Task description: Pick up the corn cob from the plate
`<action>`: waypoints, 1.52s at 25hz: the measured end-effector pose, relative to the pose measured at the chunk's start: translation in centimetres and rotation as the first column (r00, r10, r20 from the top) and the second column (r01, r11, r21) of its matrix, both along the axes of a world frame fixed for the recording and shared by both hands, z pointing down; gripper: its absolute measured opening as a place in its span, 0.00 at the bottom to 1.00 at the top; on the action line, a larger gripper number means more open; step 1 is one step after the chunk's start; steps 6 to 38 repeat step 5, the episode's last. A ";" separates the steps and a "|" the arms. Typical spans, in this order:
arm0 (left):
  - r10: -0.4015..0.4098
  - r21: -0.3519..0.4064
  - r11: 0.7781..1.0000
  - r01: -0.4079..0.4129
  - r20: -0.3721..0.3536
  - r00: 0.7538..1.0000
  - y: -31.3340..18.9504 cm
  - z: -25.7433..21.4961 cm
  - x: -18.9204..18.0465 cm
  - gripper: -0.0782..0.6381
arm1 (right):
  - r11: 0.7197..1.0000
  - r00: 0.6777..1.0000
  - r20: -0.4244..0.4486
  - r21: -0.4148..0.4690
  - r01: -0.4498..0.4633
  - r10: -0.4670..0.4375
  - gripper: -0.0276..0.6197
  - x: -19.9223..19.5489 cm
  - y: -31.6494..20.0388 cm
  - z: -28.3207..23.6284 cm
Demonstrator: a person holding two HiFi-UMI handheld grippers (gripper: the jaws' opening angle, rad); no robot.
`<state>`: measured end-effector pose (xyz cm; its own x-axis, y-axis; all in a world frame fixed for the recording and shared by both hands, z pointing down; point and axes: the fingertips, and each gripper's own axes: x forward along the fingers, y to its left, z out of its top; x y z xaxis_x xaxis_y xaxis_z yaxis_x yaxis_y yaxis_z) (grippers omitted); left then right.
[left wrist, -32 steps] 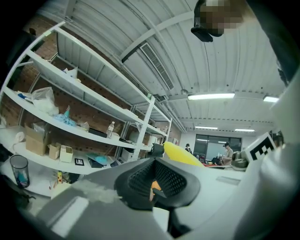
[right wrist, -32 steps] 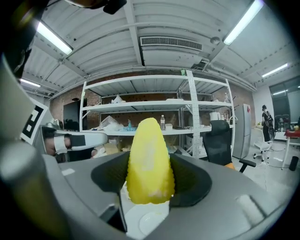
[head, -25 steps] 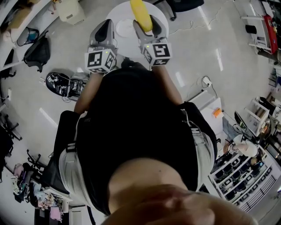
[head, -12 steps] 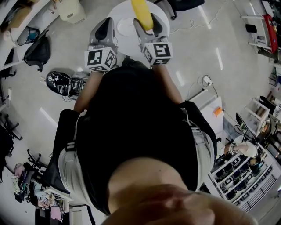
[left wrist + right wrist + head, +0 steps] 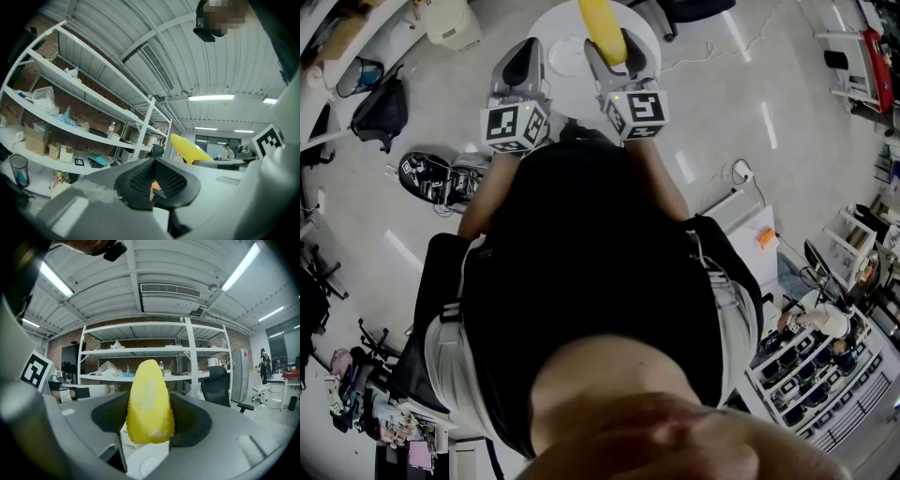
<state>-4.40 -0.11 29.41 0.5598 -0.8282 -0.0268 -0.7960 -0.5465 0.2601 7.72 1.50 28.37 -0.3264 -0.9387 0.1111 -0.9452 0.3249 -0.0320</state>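
Head view: mounted above the person, facing steeply down past the torso onto the left gripper (image 5: 523, 54), the right gripper (image 5: 617, 47) and the round white table (image 5: 546, 23). Each gripper view sits close behind its own jaws, facing roughly level towards the shelving (image 5: 70, 126). All three views share the corn cob (image 5: 602, 28). Both gripper views share the shelving.

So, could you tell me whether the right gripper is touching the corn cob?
Touching. The right gripper view shows the corn cob pressed between both pads of the right gripper, no gap either side.
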 end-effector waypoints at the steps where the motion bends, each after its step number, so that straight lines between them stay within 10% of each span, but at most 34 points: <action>1: 0.001 0.000 1.000 -0.001 0.000 1.000 0.0 0.0 0.1 0.12 | 1.000 1.000 -0.001 0.000 0.000 0.000 0.46 0.1 0.0 0.0; 38: 0.003 0.003 1.000 -0.003 0.001 1.000 0.4 0.1 0.7 0.12 | 1.000 1.000 -0.002 0.001 0.001 -0.001 0.46 0.6 0.5 0.1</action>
